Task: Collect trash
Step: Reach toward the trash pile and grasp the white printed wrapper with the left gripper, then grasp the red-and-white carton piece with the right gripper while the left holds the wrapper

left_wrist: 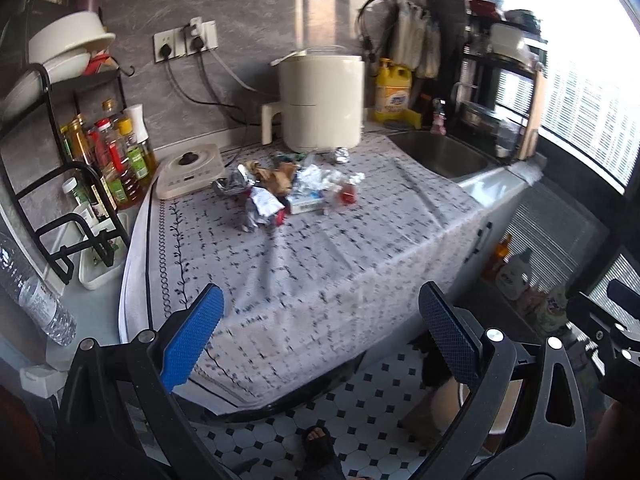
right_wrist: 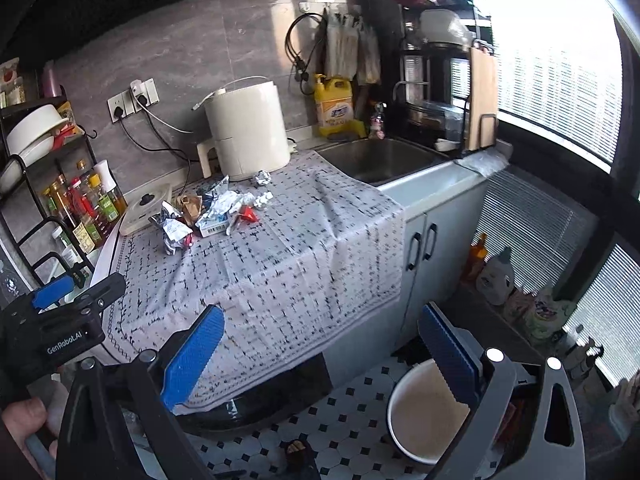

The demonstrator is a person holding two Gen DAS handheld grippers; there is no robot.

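Trash pile (left_wrist: 294,190) lay on the clothed bench (left_wrist: 320,264), toward 12 o'clock from both grippers, well apart from them. Left gripper (left_wrist: 320,336) fingers spread wide, holding nothing; right gripper (right_wrist: 320,344) the same. Around the pile: cream kettle (left_wrist: 320,106) just behind at 12, foil ball (left_wrist: 339,155) at its base, scale (left_wrist: 188,174) at 10, oil bottles (left_wrist: 116,156) at 9, sink (left_wrist: 440,152) at 2. Nothing stood between fingers and pile.

Right view alone showed a white bin (right_wrist: 424,412) on the floor at 5 and cabinet doors (right_wrist: 422,244). Left view alone showed a water bottle (left_wrist: 36,300) at 8.
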